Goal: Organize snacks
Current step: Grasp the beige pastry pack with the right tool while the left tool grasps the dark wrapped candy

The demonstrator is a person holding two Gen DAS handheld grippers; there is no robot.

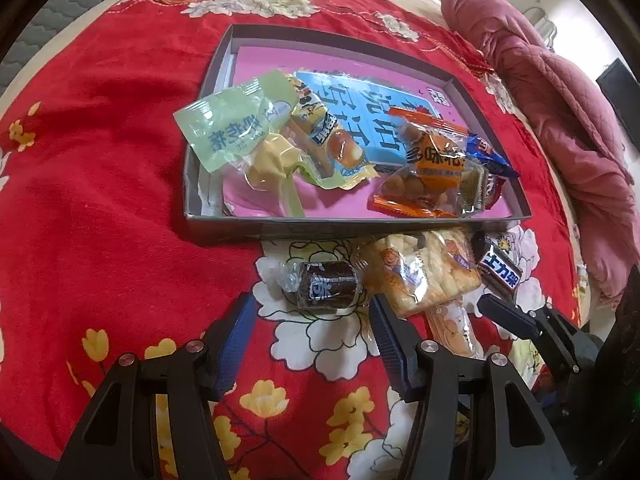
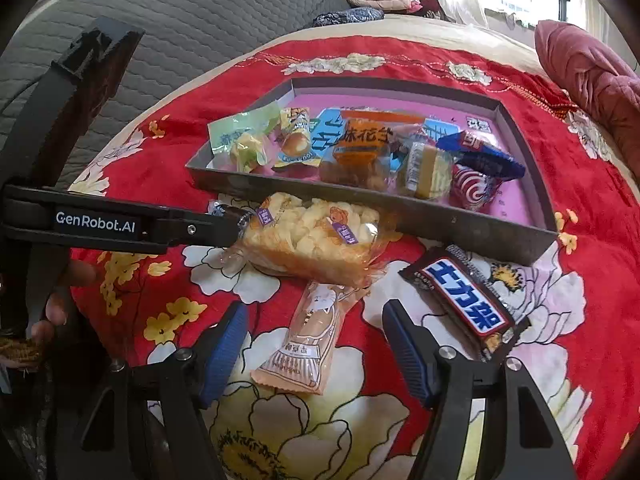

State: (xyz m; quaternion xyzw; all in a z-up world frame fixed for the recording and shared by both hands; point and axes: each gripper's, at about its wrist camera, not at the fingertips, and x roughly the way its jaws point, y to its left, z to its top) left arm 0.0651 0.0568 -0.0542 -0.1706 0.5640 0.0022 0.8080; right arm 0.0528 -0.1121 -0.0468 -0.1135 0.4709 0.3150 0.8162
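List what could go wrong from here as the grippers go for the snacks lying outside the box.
1. The left gripper straddles the dark roll cake; its round shape could roll away.
2. The rice cracker pack overlaps the peach wafer packet, so lifting one may drag the other.
3. The right gripper works close to the left; they could collide.

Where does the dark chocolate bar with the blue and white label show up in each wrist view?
Left wrist view: the chocolate bar lies at the right, on the red flowered cloth just outside the tray's near right corner.
Right wrist view: the same bar lies right of centre, just beyond the right-hand fingertip of the right gripper.
Shared landmark: the grey tray, whose near wall runs just behind the bar in both.
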